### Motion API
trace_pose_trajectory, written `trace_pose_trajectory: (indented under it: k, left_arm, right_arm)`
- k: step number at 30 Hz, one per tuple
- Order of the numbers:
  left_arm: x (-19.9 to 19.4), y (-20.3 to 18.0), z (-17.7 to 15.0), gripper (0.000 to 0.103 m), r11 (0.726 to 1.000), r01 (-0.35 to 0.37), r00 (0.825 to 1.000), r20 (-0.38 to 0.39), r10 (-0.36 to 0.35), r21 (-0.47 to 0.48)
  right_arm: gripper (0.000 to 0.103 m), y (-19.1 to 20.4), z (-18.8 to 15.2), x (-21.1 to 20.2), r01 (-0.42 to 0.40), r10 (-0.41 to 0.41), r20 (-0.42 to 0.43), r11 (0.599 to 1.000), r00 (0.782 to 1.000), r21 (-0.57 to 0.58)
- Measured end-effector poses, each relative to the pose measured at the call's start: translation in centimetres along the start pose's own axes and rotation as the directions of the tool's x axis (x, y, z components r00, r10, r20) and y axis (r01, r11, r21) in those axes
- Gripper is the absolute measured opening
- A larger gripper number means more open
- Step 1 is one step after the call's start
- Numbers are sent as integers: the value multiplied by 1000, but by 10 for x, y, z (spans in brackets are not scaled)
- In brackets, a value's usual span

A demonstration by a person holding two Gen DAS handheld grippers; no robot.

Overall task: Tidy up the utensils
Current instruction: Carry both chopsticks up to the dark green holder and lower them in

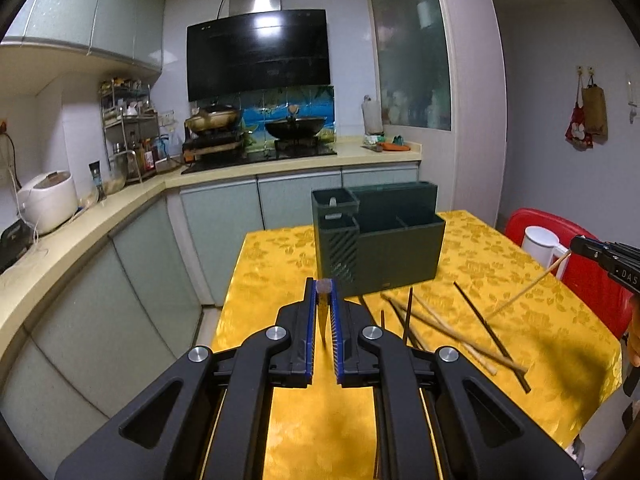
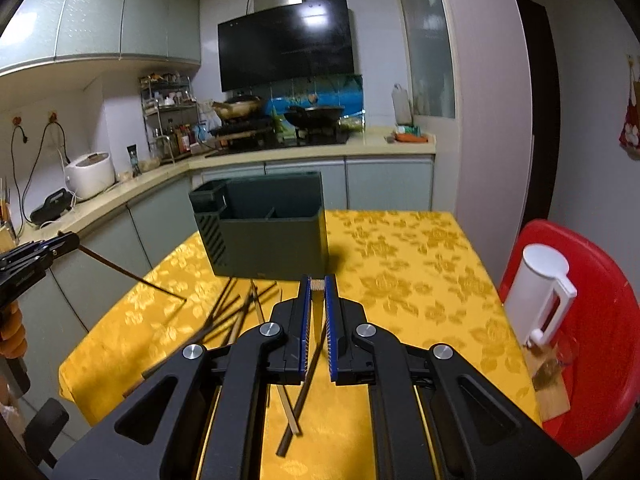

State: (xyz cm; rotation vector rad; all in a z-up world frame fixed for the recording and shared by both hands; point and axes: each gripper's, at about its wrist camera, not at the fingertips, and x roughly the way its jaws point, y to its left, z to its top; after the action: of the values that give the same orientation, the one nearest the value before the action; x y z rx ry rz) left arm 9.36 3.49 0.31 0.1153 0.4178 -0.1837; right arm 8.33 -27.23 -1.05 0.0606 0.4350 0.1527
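Where tools (image 1: 324,286) clamp, chopstick ends hide.

Your left gripper (image 1: 324,289) is clamped on a dark chopstick (image 1: 322,322) that hangs down between its blue pads (image 1: 307,332). Straight ahead of its tips stands the dark green utensil holder (image 1: 384,240) on the yellow tablecloth (image 1: 500,280). To its right, loose chopsticks (image 1: 452,332) lie crossed on the cloth. Far right, your right gripper (image 1: 576,245) pinches a pale chopstick (image 1: 528,288) slanting downward.
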Motion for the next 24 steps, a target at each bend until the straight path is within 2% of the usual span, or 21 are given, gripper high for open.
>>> trace_pose_trajectory:
  k: [7,15,24]
  left_arm:
    - [9,6,18,6,999,25,1000,0,-25,-25]
    - [17,7,32,6,999,24,1000,-9,-24,-24]
    - [23,0,71,6,998,64,998,-6,-64,9]
  right_arm:
    - [8,1,20,14,-6,6,-1,1000,1000,4]
    - [8,-1,45,26,-49,49,-12,998,999,31]
    - [8,-3,82,42,-73,74,-19,996,997,44]
